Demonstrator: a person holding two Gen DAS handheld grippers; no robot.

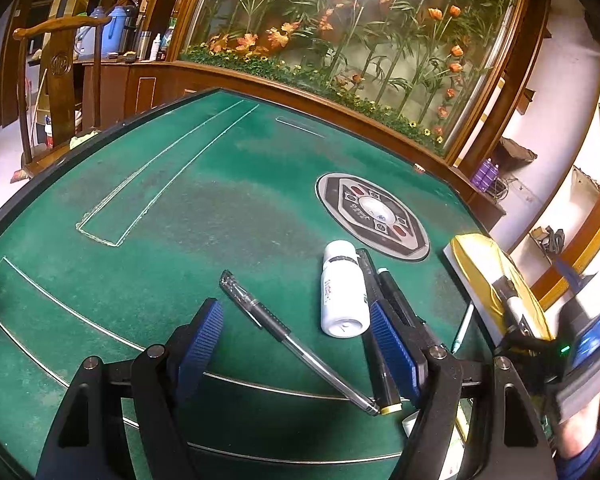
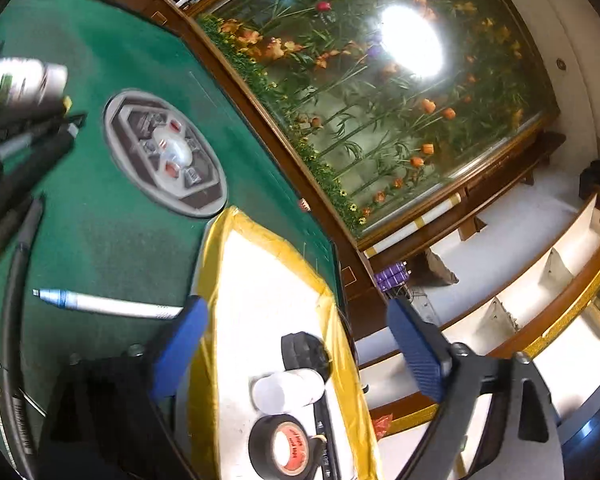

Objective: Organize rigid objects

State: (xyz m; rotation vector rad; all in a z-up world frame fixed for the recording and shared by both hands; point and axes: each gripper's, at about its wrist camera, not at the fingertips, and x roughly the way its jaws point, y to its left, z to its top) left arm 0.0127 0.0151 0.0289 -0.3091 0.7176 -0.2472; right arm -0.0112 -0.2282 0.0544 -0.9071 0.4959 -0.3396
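My left gripper is open just above the green felt table. A clear-barrelled gel pen lies diagonally between its fingers. A white bottle lies on its side beside the right finger, with black markers next to it. My right gripper is open over a white tray with a yellow taped rim. The tray holds a roll of black tape, a white cap and a black object. A blue-tipped white pen lies on the felt left of the tray.
A round grey control panel sits in the table's middle. A wooden-framed glass case of artificial flowers runs along the far edge. A wooden chair stands at the far left. The tray lies at the table's right edge.
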